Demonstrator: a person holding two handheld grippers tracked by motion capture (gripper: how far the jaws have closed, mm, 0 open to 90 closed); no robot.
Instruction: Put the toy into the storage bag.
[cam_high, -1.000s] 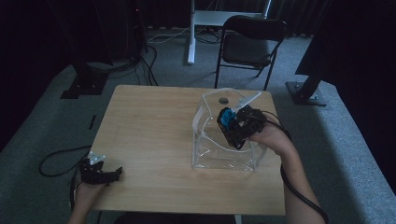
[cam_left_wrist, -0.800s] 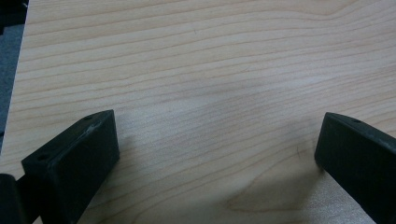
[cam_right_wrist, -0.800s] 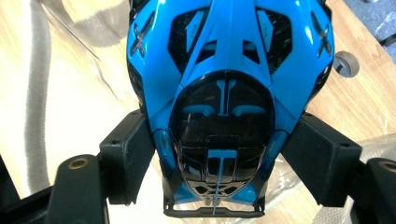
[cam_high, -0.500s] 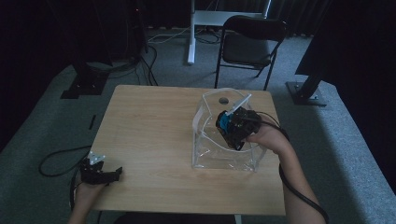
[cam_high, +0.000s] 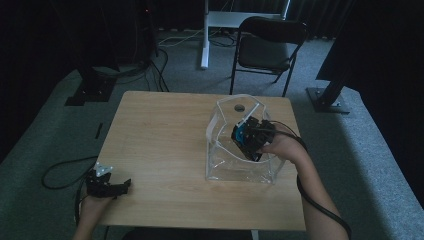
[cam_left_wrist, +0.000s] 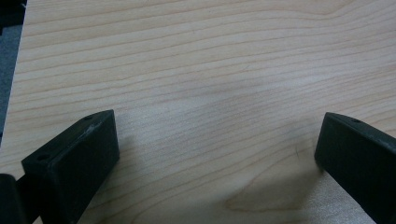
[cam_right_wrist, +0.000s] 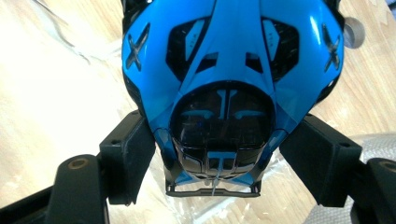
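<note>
Left to right.

My left gripper (cam_high: 111, 186) hasn't moved in the last second: parked at the near-left corner of the light wooden tabletop (cam_high: 160, 135), jaws spread wide, nothing between them. In the left gripper view it's bare wood grain between the two black jaws.

The change is on the right. My right gripper (cam_high: 248, 141), clamped on the blue-and-black toy car (cam_high: 240, 135), has crept a little left and lower over that second, and now sits inside the top opening of the clear plastic box (cam_high: 240, 172) on the right half of the tabletop. From the high view I can't tell whether the car touches a wall or the floor of the box. My read: this is the lowering phase of putting the car into the box. Not released yet.

Orientation: in the right gripper view the car (cam_right_wrist: 232, 84) runs straight away from the gripper along the jaw direction, dark windscreen end nearest the camera, blue bodywork farther out. Jaws pinch it across its width near the camera-side end. In the high view the long axis points left and downward into the box, away from my hand (cam_high: 282, 146).
</note>
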